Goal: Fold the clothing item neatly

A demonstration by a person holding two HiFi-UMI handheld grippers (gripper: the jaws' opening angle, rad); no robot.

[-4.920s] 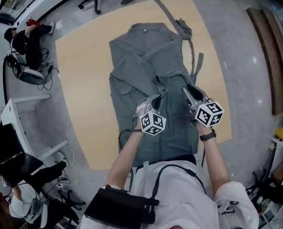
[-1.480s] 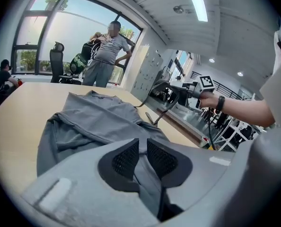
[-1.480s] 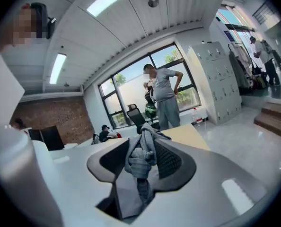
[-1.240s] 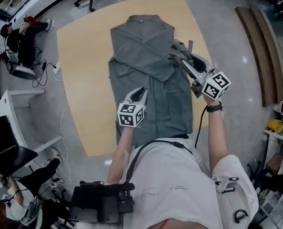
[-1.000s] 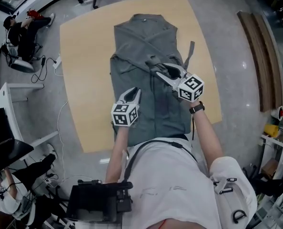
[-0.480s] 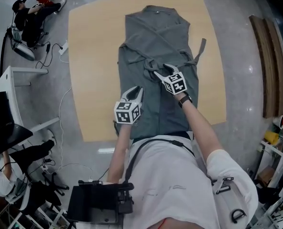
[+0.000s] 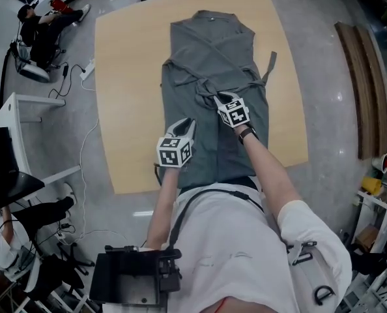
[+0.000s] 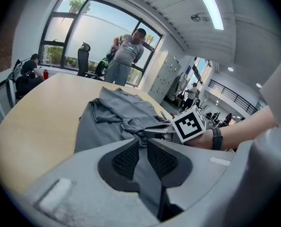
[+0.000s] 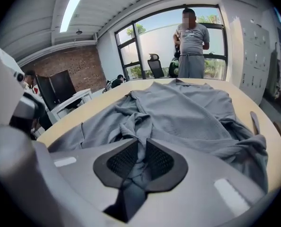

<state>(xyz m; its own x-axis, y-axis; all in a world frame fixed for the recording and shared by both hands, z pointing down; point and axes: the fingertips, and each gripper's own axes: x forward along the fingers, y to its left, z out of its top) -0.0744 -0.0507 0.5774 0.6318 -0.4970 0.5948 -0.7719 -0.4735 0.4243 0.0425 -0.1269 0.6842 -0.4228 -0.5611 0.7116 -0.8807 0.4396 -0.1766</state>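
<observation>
A grey garment point(image 7: 213, 51) lies lengthwise on the wooden table point(image 7: 125, 77), its sleeves crossed over the middle. My left gripper point(image 7: 188, 124) sits on the garment's left side. Its pads point(image 8: 126, 157) stand close together with a strip of grey cloth point(image 8: 117, 112) between them. My right gripper point(image 7: 214, 98) is at the bunched fold in the garment's middle. Its jaws are closing, and a twisted wad of cloth point(image 9: 141, 126) fills the gap between the pads. From the left gripper view the right gripper point(image 8: 154, 132) lies just ahead on the cloth.
A loose grey strap point(image 7: 270, 67) hangs off the garment's right side. A white desk point(image 7: 11, 129) stands left of the table and a wooden bench point(image 7: 363, 83) to its right. One person sits on the floor point(image 7: 43, 18); another stands beyond the table's far end point(image 9: 192, 37).
My right gripper has swung from the garment's right edge leftward to its middle, and cloth now sits between its pads. The left gripper has stayed where it was.
</observation>
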